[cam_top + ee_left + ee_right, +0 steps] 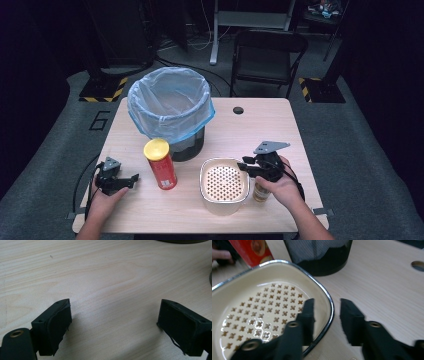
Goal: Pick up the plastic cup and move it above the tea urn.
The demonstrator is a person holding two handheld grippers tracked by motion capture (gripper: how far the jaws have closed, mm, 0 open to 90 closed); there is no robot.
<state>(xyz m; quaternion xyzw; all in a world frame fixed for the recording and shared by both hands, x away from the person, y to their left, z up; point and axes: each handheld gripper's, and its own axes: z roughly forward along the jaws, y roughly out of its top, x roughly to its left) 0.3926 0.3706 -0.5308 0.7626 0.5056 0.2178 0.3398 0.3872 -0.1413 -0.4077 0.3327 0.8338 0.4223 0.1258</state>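
Cream-coloured, one square enamel dish with a perforated floor and a metal rim sits near the table's front edge. Right gripper straddles that rim, its jaws narrowly parted with nothing pinched. Left gripper gapes wide over one bare wooden table. One red snack can with a yellow lid and one lined bin stand behind; a bottle under the right hand is mostly hidden.

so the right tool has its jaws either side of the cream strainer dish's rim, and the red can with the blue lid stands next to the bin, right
Nearly. The lid of the red can is yellow, not blue, as the high view shows. The rest holds: in the right gripper view the right tool has one jaw inside and one outside the rim of the cream strainer dish, and the can stands beside the bin.
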